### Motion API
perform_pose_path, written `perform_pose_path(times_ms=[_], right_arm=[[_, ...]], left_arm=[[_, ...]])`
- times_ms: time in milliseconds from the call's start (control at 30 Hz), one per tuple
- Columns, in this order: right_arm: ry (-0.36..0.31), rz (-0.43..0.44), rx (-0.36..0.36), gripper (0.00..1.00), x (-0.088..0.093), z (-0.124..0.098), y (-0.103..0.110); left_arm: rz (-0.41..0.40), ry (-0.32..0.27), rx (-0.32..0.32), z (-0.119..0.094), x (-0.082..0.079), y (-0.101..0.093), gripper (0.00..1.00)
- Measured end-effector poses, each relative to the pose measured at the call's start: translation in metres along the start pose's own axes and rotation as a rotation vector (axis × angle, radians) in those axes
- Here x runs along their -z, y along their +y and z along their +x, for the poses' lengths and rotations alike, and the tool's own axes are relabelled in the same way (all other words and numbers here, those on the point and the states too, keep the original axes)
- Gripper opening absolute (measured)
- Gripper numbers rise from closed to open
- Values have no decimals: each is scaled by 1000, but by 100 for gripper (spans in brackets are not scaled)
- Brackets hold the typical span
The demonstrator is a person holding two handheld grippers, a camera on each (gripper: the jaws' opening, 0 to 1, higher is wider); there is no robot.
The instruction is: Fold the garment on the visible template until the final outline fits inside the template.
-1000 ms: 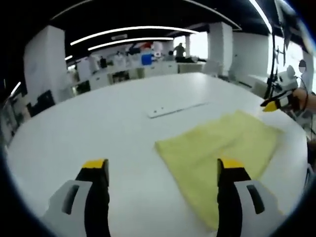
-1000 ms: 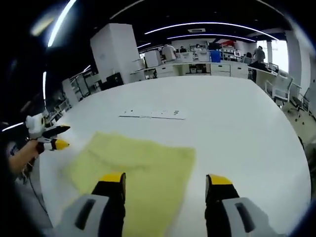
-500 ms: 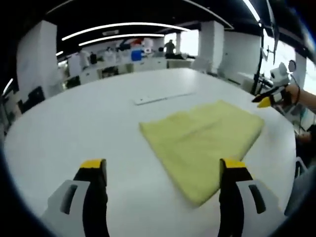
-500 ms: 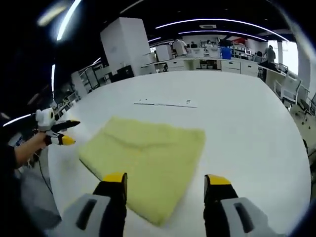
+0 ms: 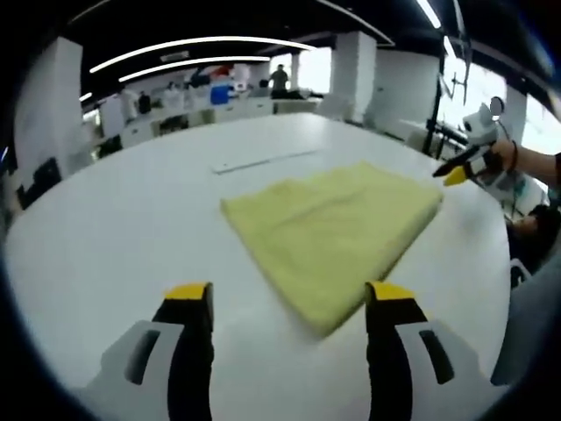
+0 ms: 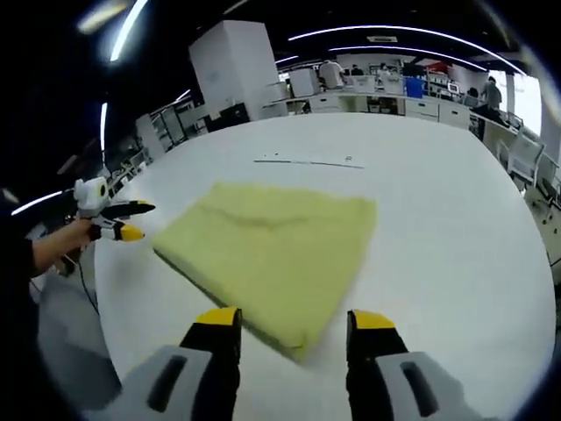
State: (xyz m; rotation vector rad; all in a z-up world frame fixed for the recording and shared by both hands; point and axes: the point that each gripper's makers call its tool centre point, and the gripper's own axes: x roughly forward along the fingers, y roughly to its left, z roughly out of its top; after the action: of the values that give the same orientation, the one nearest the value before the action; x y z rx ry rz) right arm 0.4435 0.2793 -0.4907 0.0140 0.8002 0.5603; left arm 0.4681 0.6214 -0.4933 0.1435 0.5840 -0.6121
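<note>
On the smooth white round table lies the folded yellow garment, a soft, thick, roughly rectangular slab, beyond both grippers. Left gripper and right gripper hover with jaws wide, empty.

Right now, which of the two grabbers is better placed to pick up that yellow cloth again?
Probably the right gripper: the yellow garment's near corner lies just ahead of its open jaws. For the left gripper, that corner sits off toward one jaw. The difference is small.
</note>
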Motion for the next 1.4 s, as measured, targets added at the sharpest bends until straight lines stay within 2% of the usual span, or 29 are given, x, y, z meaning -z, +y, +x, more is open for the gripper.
perform_pose_path(times_ms=[133, 233, 367, 700, 800, 867, 1067, 1200, 1300, 1400], right_arm=[[9, -6, -2, 38, 7, 3, -4], [22, -3, -15, 34, 14, 5, -4], [31, -4, -11, 31, 21, 6, -7], [30, -2, -1, 19, 31, 6, -11], [25, -8, 3, 13, 32, 6, -11], [-14, -12, -2, 8, 27, 7, -11], [8, -43, -2, 0, 33, 8, -12], [0, -64, 5, 0, 31, 7, -14], [1, -142, 8, 0, 29, 4, -19], [-15, -153, -1, 0, 24, -1, -20]], left_arm=[[14, 19, 16, 1, 7, -5, 57], [41, 63, 43, 2, 18, -11, 52], [68, 78, 48, 5, 24, -16, 46], [60, 101, 46, 9, 31, -17, 35], [51, 111, 49, 10, 34, -17, 29], [44, 125, 48, 10, 37, -17, 24], [28, 130, 64, 11, 38, -20, 11], [27, 137, 65, 12, 39, -22, 3], [21, 138, 60, 12, 39, -21, 1], [28, 137, 59, 11, 38, -21, 1]])
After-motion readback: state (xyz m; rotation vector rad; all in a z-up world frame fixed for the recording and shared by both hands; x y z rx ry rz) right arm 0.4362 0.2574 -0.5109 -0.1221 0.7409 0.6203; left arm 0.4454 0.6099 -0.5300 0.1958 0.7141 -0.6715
